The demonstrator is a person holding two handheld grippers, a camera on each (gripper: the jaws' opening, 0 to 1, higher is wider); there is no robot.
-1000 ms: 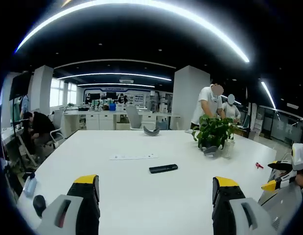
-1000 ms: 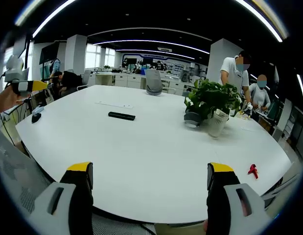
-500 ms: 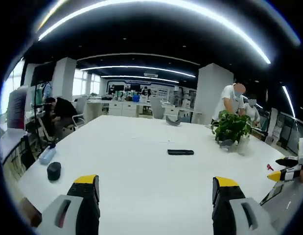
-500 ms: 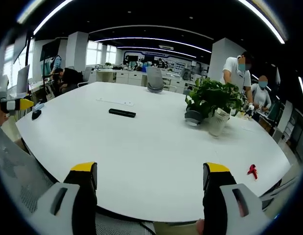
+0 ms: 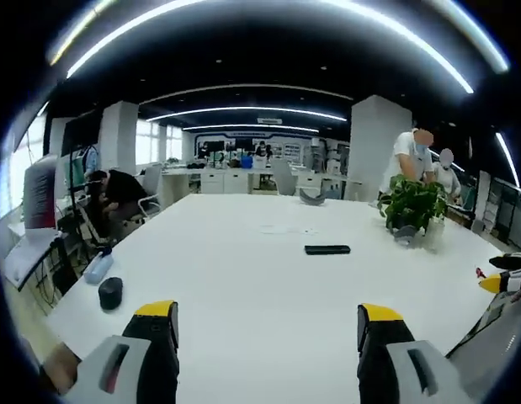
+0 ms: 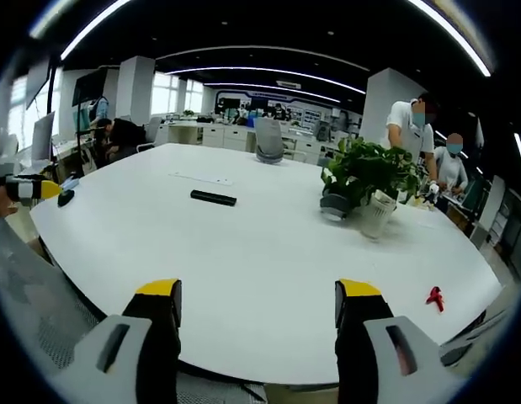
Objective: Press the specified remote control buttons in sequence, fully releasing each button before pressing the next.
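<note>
A large white worktop (image 5: pixel 243 278) stretches across an open office. In the left gripper view, the left claw (image 5: pixel 267 324) hovers above the near edge with its two yellow-tipped jaws spread wide and nothing between them. A slim black remote control (image 5: pixel 327 249) lies flat near the middle of the worktop, well ahead of the claw. Beyond it and to the right stands a leafy potted plant (image 5: pixel 414 204) in a white pot. At the near left edge sit a small black round object (image 5: pixel 110 291) and a clear bottle (image 5: pixel 98 267) lying on its side.

In the right gripper view, the right claw (image 6: pixel 257 316) is also released, jaws apart and holding nothing, over the worktop's near edge. The remote control (image 6: pixel 213 198) lies far ahead and to the left. A small red item (image 6: pixel 435 298) rests near the right edge. The left claw's yellow tip (image 6: pixel 29 188) shows at far left.
</note>
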